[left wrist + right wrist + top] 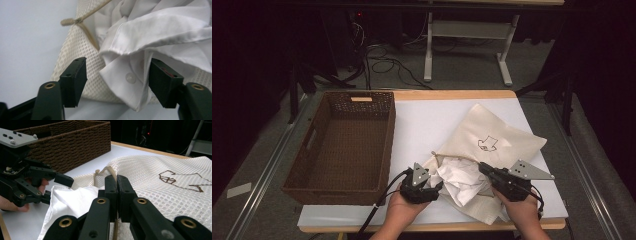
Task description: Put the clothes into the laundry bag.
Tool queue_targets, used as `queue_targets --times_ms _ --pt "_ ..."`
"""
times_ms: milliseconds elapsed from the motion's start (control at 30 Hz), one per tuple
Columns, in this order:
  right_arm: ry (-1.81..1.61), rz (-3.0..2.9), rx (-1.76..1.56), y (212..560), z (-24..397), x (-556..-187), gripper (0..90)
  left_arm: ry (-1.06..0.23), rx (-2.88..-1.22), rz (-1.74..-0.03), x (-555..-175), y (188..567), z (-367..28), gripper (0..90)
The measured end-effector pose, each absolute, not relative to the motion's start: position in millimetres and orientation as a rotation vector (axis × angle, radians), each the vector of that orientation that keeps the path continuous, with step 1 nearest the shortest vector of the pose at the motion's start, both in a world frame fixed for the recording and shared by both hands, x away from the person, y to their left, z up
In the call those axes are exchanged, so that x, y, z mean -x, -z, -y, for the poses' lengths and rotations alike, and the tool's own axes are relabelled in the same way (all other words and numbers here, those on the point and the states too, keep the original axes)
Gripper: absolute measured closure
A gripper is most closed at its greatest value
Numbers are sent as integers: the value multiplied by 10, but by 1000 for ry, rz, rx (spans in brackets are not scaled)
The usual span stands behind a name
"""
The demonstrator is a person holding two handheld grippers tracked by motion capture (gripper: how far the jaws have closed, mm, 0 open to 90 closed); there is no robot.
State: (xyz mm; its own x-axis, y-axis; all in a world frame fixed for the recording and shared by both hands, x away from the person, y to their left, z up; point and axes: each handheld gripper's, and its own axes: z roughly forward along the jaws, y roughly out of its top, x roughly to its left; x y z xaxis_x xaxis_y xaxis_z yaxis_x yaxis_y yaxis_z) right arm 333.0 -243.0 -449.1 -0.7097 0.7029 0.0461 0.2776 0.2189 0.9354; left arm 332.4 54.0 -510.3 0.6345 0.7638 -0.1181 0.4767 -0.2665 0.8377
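Two grippers work at the lower centre of the high view: the right gripper pinches the mesh bag's mouth, probably to hold it open, while the left gripper, jaws apart, straddles the white shirt half inside, unclamped.

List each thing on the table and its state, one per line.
Mesh bag: lying flat, mouth open.
White shirt: crumpled, partly out of the bag.
Basket: upright, empty.
Left claw: open, shirt cuff between its jaws.
Right claw: shut on the bag's edge.
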Motion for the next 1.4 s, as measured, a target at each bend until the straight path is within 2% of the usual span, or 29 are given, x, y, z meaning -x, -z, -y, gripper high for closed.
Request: queue_targets --times_ms 133,300,433,500,567,733,1100,1133,1300,1400 --pt "-1487 -2116 -917 4499 2420 -3326 892 -286 -1956 -1012 -3399 5220 -479 273" --pt "-1492 -2118 -909 4507 2429 -3337 892 -205 -1972 -974 -3429 5227 -304 396" --pt "-1488 -2118 -910 4510 2431 -3336 892 -193 -1938 -961 -3426 5187 -289 726" --pt "-1491 -2118 -907 4510 2434 -3337 892 -188 -1920 -954 -3402 5150 -284 803" --pt "-1490 -2118 -905 4509 2433 -3337 892 -212 -1902 -951 -3380 5107 -256 822" --pt "-1490 -2118 -907 4503 2419 -3324 892 -296 -1875 -947 -3423 5051 -134 828" --pt "-1502 -2106 -913 4497 2458 -3331 892 -395 -1849 -992 -3825 5102 344 815" --pt "-1503 -2107 -913 4498 2462 -3334 892 -400 -1853 -999 -3833 5109 343 790" --pt "-1504 -2111 -910 4506 2467 -3337 892 -431 -1900 -1006 -3728 5122 203 504" --pt "-1500 -2114 -914 4504 2460 -3331 892 -458 -1914 -989 -3592 5106 47 462"
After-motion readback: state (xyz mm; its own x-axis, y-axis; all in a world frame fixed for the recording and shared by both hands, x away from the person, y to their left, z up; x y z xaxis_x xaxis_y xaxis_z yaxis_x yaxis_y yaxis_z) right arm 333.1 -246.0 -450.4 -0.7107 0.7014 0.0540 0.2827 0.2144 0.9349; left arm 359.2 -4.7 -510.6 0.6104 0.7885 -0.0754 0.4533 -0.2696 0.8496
